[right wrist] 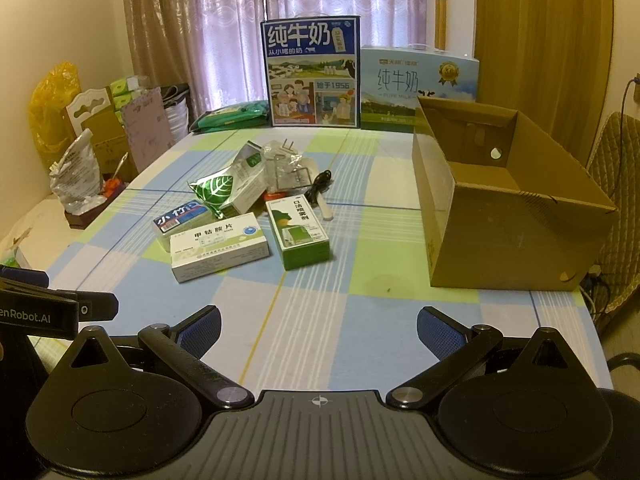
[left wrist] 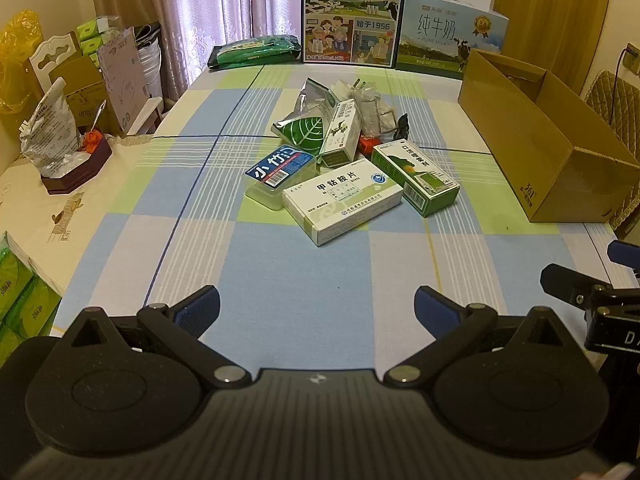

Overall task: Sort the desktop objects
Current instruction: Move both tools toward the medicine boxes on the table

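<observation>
Right wrist view shows the pile of small objects (right wrist: 248,208) mid-table on the checked cloth (right wrist: 320,320). Frontmost lie a white medicine box (right wrist: 219,250), long axis running left to right, and a green box (right wrist: 298,232), long axis pointing away toward the milk cartons (right wrist: 314,72). Behind them sit a leaf-printed pouch (right wrist: 214,190) and a clear case (right wrist: 180,218). To the right, well apart, stands an open cardboard box (right wrist: 500,232); its visible interior holds nothing. Right gripper (right wrist: 319,332) and left gripper (left wrist: 317,312) hover near the table edge, jaws spread wide, gripping nothing.
</observation>
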{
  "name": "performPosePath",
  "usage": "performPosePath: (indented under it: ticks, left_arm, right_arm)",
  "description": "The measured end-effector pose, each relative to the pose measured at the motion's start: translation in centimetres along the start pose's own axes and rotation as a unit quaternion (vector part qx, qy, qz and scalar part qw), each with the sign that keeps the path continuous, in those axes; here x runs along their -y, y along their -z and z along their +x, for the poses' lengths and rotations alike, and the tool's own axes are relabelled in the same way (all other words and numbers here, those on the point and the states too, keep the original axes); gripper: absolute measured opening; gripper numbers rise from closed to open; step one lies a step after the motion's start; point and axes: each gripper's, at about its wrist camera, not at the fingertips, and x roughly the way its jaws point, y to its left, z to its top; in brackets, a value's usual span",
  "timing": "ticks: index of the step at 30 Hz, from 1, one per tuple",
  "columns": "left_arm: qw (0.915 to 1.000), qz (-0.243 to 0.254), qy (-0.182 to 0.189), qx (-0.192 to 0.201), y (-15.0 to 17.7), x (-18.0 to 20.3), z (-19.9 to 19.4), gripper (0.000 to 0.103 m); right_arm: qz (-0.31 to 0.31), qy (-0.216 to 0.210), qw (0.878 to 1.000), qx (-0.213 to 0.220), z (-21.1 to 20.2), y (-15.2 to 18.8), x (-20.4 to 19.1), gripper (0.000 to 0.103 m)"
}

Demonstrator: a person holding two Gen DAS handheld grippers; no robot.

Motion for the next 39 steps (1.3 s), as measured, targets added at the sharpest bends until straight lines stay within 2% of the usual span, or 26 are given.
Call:
performPosePath:
  ticks: [29, 39]
  left_arm:
    - [1.0, -0.006, 0.003, 0.001, -0.2, 0.0, -0.1, 0.102]
    - [0.9997, 0.013, 0.012, 0.015, -1.1, 0.1, -0.2, 0.102]
  right_arm:
    - [-0.003, 0.005, 1.0, -0.004, 0.3, 0.1, 0.3, 0.101]
    - [-0.005, 0.011, 1.0, -0.001, 0.4, -0.1, 0.1, 0.101]
